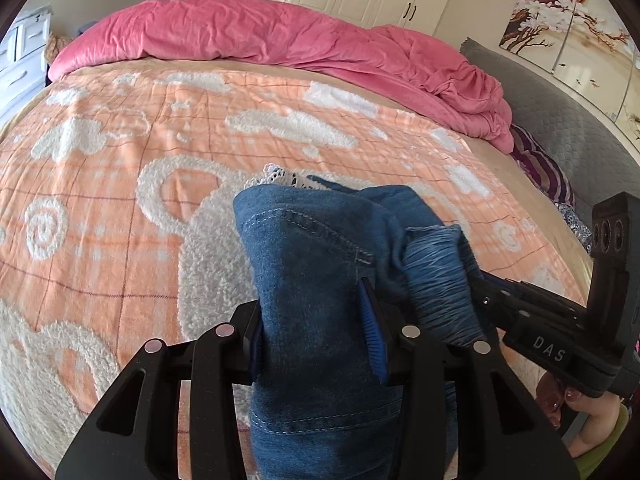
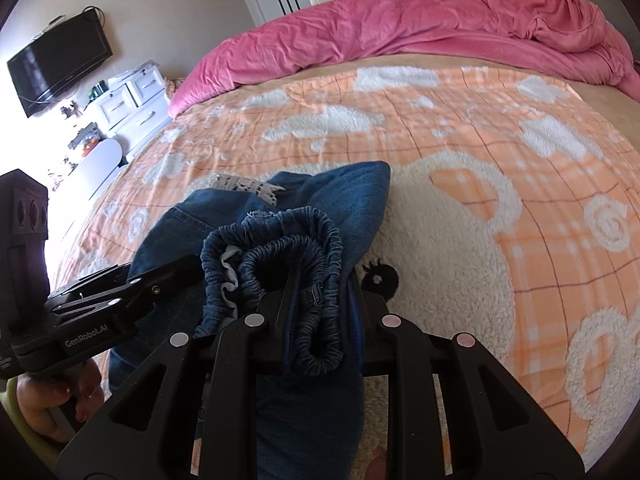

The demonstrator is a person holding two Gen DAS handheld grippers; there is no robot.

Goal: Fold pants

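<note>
The blue denim pants (image 1: 312, 280) are bunched up and held above the orange and white blanket (image 1: 100, 200). My left gripper (image 1: 316, 332) is shut on a thick fold of the denim. My right gripper (image 2: 320, 312) is shut on the gathered elastic waistband (image 2: 280, 248). The right gripper also shows at the right of the left wrist view (image 1: 488, 296), and the left gripper at the left of the right wrist view (image 2: 160, 276). The two grippers are close together. A white lace trim (image 1: 284, 174) sticks out behind the denim.
A crumpled pink duvet (image 1: 280, 36) lies along the far side of the bed. A grey headboard (image 1: 580, 140) and striped pillow (image 1: 540, 168) are at the right. A white dresser (image 2: 132, 104) and wall TV (image 2: 60, 68) stand beyond the bed's left edge.
</note>
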